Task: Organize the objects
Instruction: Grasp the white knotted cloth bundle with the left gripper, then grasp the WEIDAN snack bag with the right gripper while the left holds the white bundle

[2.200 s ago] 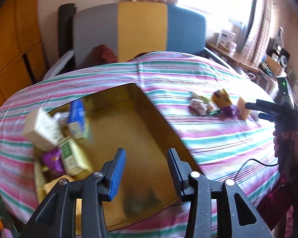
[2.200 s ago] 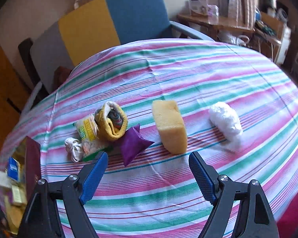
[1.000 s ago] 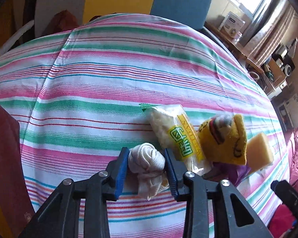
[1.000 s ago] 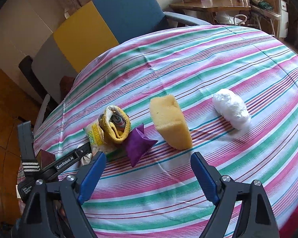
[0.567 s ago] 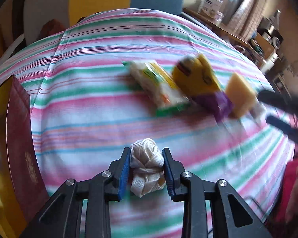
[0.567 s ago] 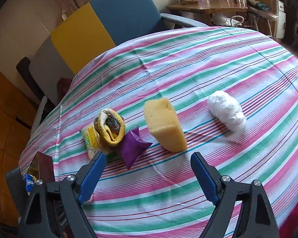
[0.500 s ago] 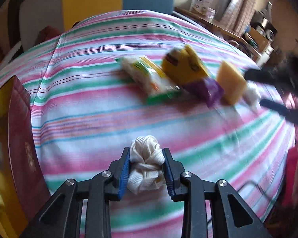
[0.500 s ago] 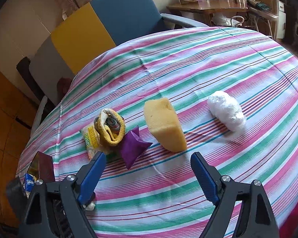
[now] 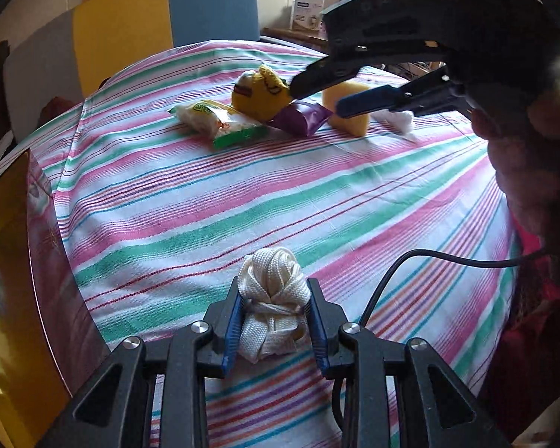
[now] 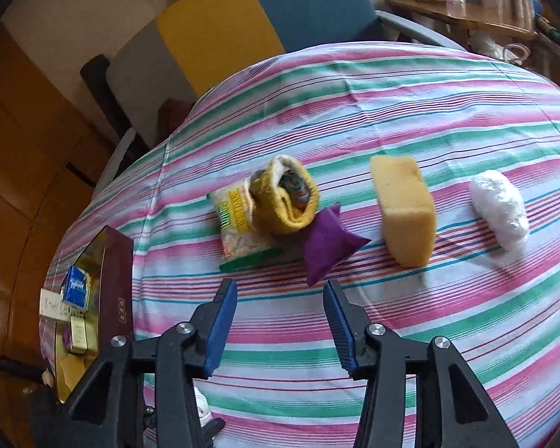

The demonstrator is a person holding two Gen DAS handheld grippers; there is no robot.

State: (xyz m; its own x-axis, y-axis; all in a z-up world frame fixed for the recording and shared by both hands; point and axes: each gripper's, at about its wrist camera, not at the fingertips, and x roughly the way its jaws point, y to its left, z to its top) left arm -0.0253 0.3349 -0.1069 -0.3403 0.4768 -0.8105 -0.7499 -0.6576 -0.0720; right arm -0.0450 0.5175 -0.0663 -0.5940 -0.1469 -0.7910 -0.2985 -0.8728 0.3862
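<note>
A round tabletop [image 9: 242, 194] under a pink, green and white striped cloth stands before a chair [image 10: 220, 26] with grey, yellow and blue back panels; a wooden side shelf [image 10: 463, 11] with a white carton lies by the window. The left tool [image 9: 276, 321] is clamped on a knotted bundle of white woven cord [image 9: 272, 298], both blue pads pressed against its sides, the bundle held above the cloth near the tabletop's front edge. A black cable [image 9: 410, 265] runs across the cloth just right of this tool. At the left edge of the tabletop sits an open maroon box [image 10: 114, 287] with a gold lining, containing a blue packet [image 10: 74, 287], a white carton and further small packs. The right tool [image 10: 278, 321] has its jaws apart with nothing between them, poised above the cloth just short of a purple pouch [image 10: 328, 246]. In the left wrist view the same tool [image 9: 317, 93] reaches in from the upper right, its fingers over the row of objects. That row, well apart from the cord bundle, runs as follows: a clear snack bag with green and yellow print [image 10: 235, 227], a rolled yellow knitted item [image 10: 283, 198] resting against it, the purple pouch touching the roll, a yellow sponge block [image 10: 403, 209] nearby, and a white crumpled plastic wad [image 10: 498, 209] beyond.
</note>
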